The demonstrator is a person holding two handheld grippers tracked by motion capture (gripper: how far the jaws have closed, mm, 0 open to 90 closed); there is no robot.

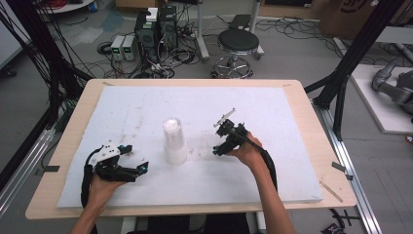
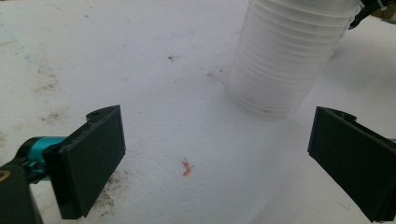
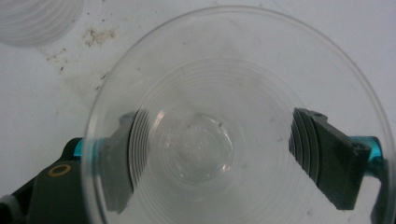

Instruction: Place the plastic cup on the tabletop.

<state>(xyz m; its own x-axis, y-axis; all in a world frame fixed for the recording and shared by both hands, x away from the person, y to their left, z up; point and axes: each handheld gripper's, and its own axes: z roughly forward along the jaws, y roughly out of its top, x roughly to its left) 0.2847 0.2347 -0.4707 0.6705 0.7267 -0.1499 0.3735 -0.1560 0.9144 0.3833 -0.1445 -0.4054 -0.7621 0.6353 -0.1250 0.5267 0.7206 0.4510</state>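
Standing between our right gripper's [image 1: 225,139] released jaws, right of the board's [image 1: 272,185] centre, the clear cup [image 3: 196,140] looks light, slick and crushable; we would pinch its rim gently. Left gripper [image 2: 217,158] gapes empty.

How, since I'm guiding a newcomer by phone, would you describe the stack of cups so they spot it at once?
On the wooden table lies a white foam sheet. Near its middle, between the left tool and the right tool, stands the stack of cups. It is tall, ribbed and milky-white, unlike the single clear cup.
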